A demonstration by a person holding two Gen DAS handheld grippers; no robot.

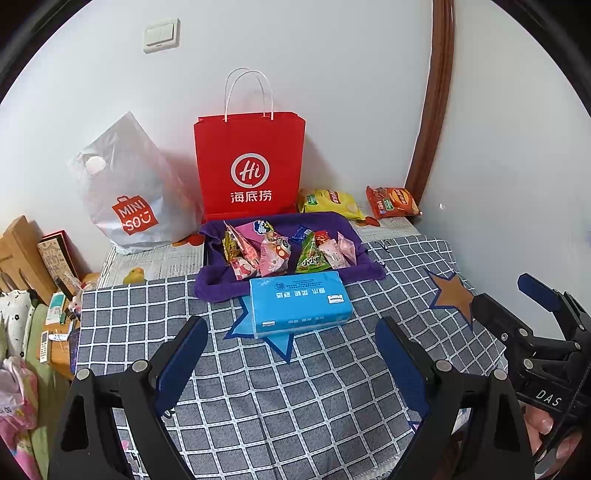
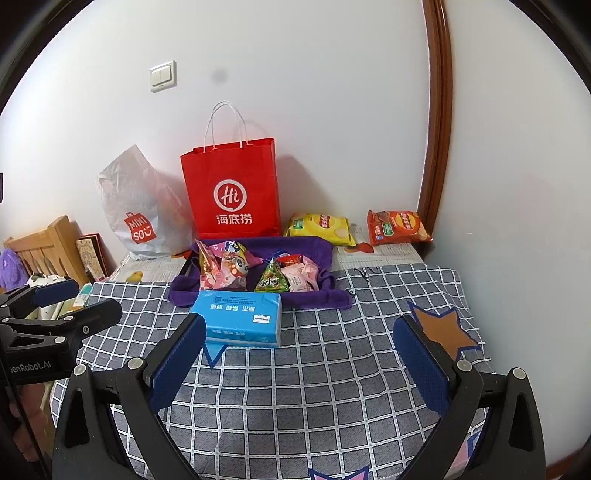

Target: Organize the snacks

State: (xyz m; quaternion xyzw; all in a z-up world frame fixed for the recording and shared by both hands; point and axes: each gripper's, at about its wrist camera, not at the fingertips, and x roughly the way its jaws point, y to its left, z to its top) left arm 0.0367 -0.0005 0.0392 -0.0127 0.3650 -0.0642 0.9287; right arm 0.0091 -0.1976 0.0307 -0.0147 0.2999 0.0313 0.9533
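Blue-padded and spread wide, my left tongs (image 1: 291,354) and right tongs (image 2: 299,354) hover empty over the grey checked cloth (image 2: 332,387). Ahead lies a blue plastic tissue pack (image 1: 299,302), touching the purple fabric tray (image 1: 364,264) of small snack packets (image 1: 273,251). Beyond, right of a red paper bag (image 1: 251,166), lie yellow (image 1: 330,201) and orange chip bags (image 1: 393,201).

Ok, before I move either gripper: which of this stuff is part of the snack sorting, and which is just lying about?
For the job:
small snack packets
purple fabric tray holding them
yellow chip bag
orange chip bag
red paper bag, possibly

Just lying about:
blue tissue pack
Miniso plastic bag
checked cloth
wall switch
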